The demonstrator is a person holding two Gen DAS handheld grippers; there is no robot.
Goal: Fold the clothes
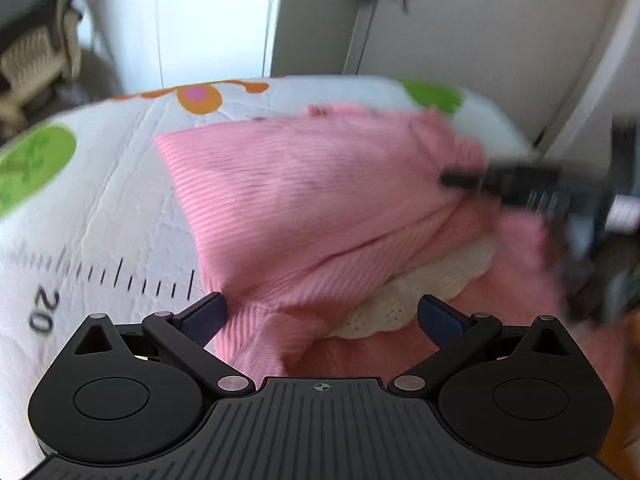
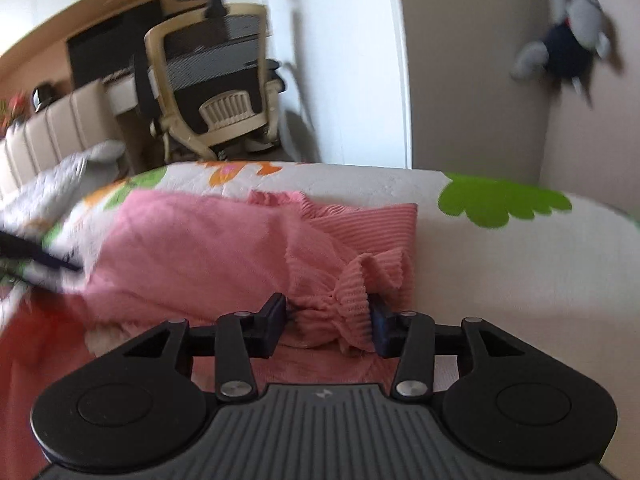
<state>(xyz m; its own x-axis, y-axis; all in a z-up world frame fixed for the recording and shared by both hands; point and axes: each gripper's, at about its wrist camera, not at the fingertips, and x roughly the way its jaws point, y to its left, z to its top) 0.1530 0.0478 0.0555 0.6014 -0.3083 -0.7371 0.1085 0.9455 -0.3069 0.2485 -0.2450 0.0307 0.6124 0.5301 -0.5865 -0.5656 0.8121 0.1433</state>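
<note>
Bunching between the clamped right tool (image 2: 329, 322): pink garment (image 2: 208, 248); left tool (image 1: 320, 316) spread wide.

You have open mat (image 2: 520, 264) to the right of the pink garment (image 2: 208, 248), reaching toward the wall (image 2: 472, 80). On your left, bare mat beside the garment gives room too. The office chair (image 2: 212, 92) stands beyond the far edge.
</note>
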